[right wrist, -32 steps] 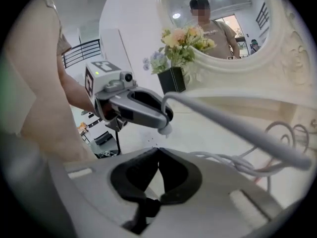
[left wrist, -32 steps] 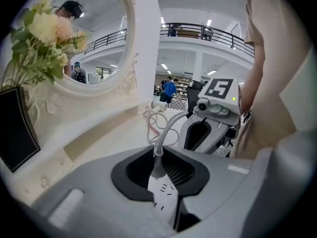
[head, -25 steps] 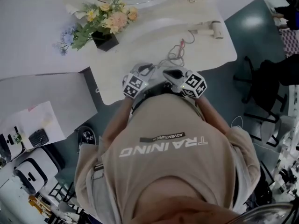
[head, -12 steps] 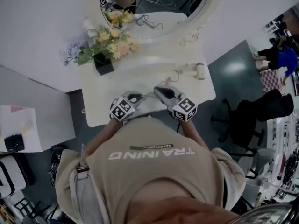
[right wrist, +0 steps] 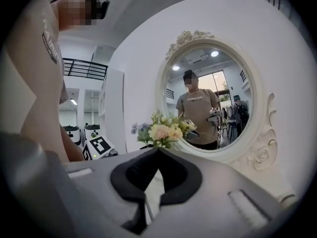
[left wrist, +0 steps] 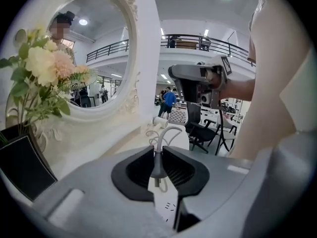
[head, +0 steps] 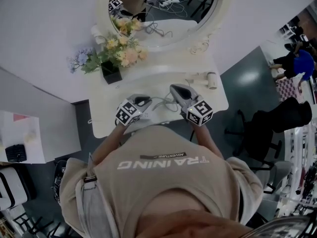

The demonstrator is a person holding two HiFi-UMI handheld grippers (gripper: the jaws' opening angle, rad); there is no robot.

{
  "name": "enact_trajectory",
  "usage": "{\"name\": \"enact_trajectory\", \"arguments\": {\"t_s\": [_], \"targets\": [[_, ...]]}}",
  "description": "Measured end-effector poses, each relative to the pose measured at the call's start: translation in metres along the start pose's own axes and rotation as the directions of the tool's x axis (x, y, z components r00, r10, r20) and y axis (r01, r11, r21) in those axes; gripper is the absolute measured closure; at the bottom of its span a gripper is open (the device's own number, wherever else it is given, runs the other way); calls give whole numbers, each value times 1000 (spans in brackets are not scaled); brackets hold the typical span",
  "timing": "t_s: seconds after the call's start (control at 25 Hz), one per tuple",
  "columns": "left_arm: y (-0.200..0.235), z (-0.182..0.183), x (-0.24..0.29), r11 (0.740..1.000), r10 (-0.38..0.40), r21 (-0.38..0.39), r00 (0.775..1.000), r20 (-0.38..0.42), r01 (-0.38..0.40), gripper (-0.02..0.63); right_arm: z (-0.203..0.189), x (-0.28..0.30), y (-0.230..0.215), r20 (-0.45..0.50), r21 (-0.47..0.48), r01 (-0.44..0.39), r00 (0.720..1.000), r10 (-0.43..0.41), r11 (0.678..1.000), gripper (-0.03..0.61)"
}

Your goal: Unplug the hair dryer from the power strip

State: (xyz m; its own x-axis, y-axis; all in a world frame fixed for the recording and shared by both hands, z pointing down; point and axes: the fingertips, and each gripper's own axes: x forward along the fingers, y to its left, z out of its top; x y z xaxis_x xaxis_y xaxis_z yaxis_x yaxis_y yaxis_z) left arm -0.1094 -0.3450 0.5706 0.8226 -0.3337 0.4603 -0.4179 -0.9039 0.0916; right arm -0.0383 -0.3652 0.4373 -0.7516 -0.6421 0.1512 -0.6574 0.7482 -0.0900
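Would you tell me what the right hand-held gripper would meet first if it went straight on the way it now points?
Most likely the pale yellow and pink flower bouquet, directly beyond the right hand-held gripper; depth is uncertain.

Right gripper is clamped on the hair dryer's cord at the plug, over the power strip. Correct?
Wrong gripper. The left gripper is the one clamped on the hair dryer's cord at the plug, over the power strip, as the left gripper view shows. In the right gripper view, the right gripper has its jaws together with nothing between them.
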Motion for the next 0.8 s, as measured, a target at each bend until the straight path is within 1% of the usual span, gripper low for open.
{"name": "enact_trajectory", "arguments": {"t_s": [0.12, 0.28, 0.36, 0.52, 0.8], "targets": [[-2, 5, 2, 1000, 0, 15, 1000, 13, 0, 555, 5, -4, -6, 10, -2, 11, 1000, -11, 1000, 574], [-10, 8, 4, 998, -7, 69, 1000, 8, 6, 555, 5, -8, -8, 18, 14, 5, 1000, -6, 1000, 574], [-14, 10, 7, 997, -10, 83, 1000, 10, 10, 555, 3, -9, -10, 8, 8, 3, 1000, -3, 1000, 574], [-14, 10, 5, 996, -14, 85, 1000, 14, 13, 555, 2, -6, -11, 6, -11, 8, 1000, -8, 1000, 574], [-3, 8, 4, 997, -10, 71, 999, 41, 7, 555, 0, -3, -17, 17, 3, 24, 1000, -24, 1000, 574]]}}
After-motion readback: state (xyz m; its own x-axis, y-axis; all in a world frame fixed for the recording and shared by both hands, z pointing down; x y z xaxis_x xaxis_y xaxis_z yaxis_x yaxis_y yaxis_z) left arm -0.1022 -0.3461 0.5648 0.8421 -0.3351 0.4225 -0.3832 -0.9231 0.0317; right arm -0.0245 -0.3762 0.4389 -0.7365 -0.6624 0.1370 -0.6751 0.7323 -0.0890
